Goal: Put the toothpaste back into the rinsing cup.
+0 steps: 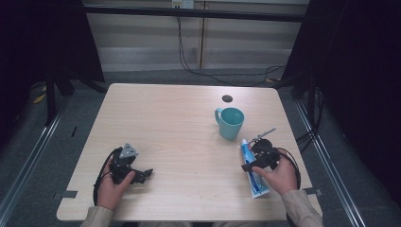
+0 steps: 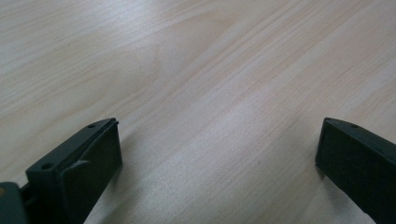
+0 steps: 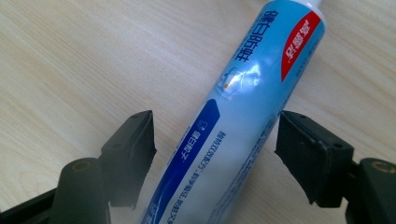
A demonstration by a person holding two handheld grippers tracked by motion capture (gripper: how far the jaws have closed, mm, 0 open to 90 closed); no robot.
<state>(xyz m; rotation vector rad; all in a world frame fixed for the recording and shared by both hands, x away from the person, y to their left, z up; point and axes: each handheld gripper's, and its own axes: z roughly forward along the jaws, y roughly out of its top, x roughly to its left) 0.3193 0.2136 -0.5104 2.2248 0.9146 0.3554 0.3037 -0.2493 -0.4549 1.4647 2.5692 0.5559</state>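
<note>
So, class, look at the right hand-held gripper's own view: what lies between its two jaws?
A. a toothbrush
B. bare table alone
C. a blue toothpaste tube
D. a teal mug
C: the blue toothpaste tube lies on the table between the open jaws of the right hand-held gripper, pads not yet pressing it.

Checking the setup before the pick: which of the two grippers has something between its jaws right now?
The right gripper: a blue toothpaste tube lies on the table between its open jaws, not yet clamped. The left gripper has bare table between its jaws.
</note>
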